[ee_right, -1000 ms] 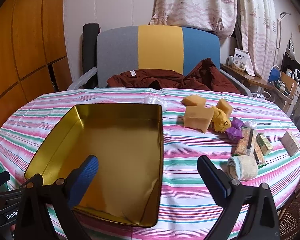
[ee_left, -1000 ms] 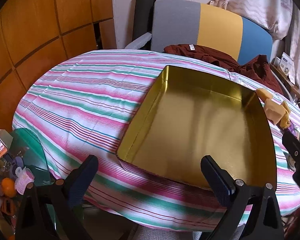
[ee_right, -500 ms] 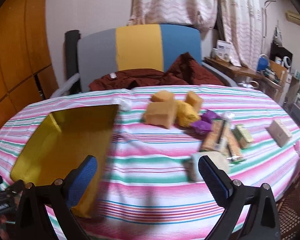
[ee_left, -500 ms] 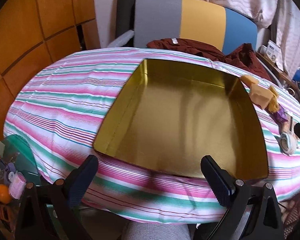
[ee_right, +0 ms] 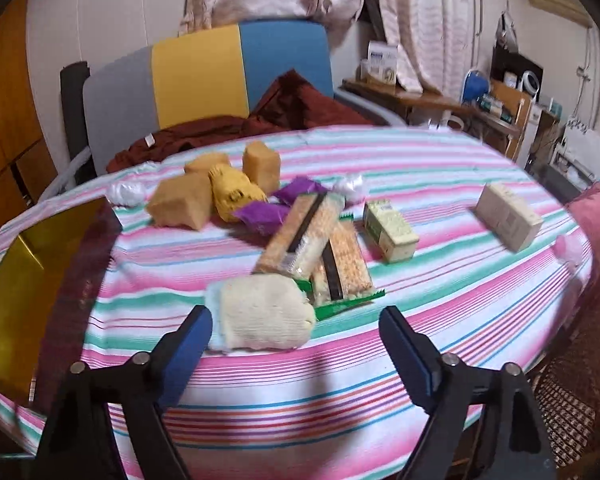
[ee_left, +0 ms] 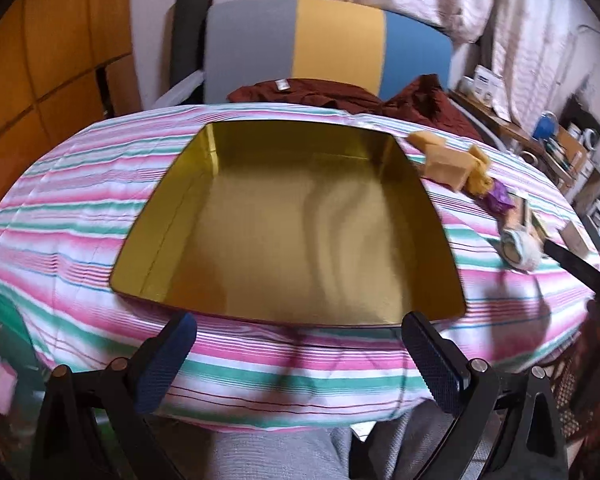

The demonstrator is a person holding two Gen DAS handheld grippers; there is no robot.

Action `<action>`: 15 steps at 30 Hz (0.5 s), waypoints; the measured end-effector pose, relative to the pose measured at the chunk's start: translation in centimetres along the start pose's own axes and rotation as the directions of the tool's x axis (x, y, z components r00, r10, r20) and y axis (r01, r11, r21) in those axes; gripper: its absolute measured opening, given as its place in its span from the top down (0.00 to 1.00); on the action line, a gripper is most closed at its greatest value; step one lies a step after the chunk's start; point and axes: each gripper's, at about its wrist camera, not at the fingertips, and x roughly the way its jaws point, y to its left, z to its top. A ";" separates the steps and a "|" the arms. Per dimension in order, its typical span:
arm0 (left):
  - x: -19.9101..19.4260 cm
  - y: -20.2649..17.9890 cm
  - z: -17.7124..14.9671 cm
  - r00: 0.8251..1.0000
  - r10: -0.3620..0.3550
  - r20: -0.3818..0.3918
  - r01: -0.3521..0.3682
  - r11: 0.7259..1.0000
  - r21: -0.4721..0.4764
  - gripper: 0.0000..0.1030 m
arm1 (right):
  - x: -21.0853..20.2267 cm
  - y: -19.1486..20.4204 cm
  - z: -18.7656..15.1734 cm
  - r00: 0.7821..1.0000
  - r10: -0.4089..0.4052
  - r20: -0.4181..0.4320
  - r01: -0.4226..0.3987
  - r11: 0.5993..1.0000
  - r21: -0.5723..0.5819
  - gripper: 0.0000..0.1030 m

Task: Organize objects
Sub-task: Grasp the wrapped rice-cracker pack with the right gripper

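Note:
A gold tin tray [ee_left: 300,232] lies empty on the striped tablecloth, and its edge shows at the left of the right wrist view [ee_right: 16,280]. My left gripper [ee_left: 298,322] hangs open just short of the tin's near rim, holding nothing. My right gripper [ee_right: 296,332] is over the near edge of the pile of items with its jaws closing. A rolled white cloth [ee_right: 260,312] lies between them, close to the left finger, and the pads are not pressing on it. The same roll [ee_left: 520,248] shows to the right of the tin.
Behind the roll lie two snack bars [ee_right: 304,232], purple packets [ee_right: 260,214], yellow sponges [ee_right: 180,204], a yellow net bag [ee_right: 232,192], a green box [ee_right: 388,230] and a beige box [ee_right: 508,216]. A chair with a dark red garment [ee_right: 300,108] stands beyond the table.
The right gripper swung right, from over the tin to the white cloth roll, dropped a little, and its jaws narrowed. The left gripper shifted so the tin sits centred ahead of it.

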 end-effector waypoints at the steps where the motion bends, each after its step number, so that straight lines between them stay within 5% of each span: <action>1: 0.0 -0.3 0.0 1.000 -0.015 0.000 0.015 1.000 0.006 0.00 | 0.8 -0.1 0.0 0.999 0.030 -0.014 -0.030 0.999 0.016 0.20; 13: -1.1 -3.2 -1.0 0.997 -0.054 0.047 0.053 0.998 0.027 0.00 | 2.5 3.5 -0.6 0.958 0.283 -0.051 -0.285 0.958 -0.029 0.23; 15: -1.2 -4.1 -1.1 0.995 -0.085 0.051 0.083 0.996 0.040 0.00 | 1.3 2.9 -0.4 0.956 0.294 0.004 -0.294 0.955 -0.036 0.23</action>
